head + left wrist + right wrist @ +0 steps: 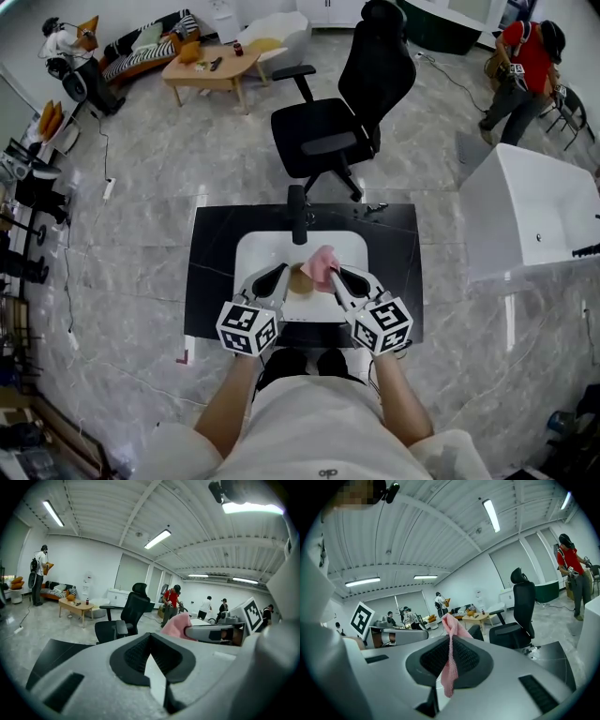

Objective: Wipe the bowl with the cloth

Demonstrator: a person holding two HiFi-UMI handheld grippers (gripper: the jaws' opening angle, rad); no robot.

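My left gripper (281, 275) is pressed shut on the bowl (300, 280) rim. My right gripper (337, 275) pinches the pink cloth (322, 262), bunched at its tips, just beside the bowl.

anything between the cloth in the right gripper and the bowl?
Nothing visible. In the head view the cloth, pinched by the right gripper, sits right beside the bowl over the white basin. The left gripper, shut, is on the bowl's other side, not between.

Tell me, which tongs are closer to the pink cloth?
Right. The right tongs are shut on the pink cloth, pinching it. The left tongs are shut too, off to the cloth's left, not touching it.
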